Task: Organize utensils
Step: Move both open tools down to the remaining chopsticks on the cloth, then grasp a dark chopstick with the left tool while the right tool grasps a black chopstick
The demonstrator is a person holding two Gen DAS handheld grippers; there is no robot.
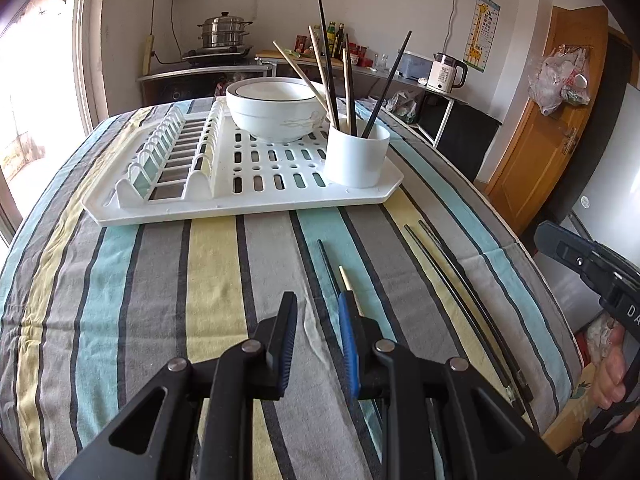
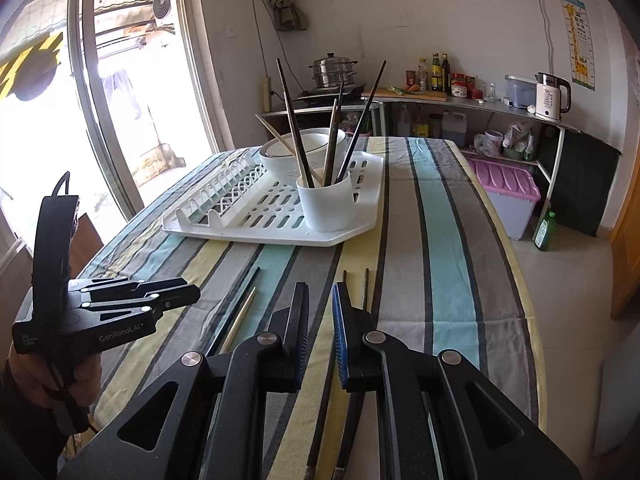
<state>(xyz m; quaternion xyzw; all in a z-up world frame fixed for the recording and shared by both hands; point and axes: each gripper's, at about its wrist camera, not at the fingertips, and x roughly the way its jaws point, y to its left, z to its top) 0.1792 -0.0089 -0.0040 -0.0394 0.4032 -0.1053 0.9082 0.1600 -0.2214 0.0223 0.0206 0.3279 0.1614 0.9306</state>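
From my left hand-held gripper (image 1: 318,310), the pale chopstick (image 1: 346,278) and the dark chopstick (image 1: 326,260) just ahead vanish behind its right finger (image 1: 347,344). Off to its right, the dark chopstick pair (image 1: 460,296) has its near ends cut by the bench (image 1: 160,280) edge. Under my right hand-held gripper (image 2: 320,304), that pair shows only tips. Bottle labels (image 2: 436,70) far beyond are too small to read.
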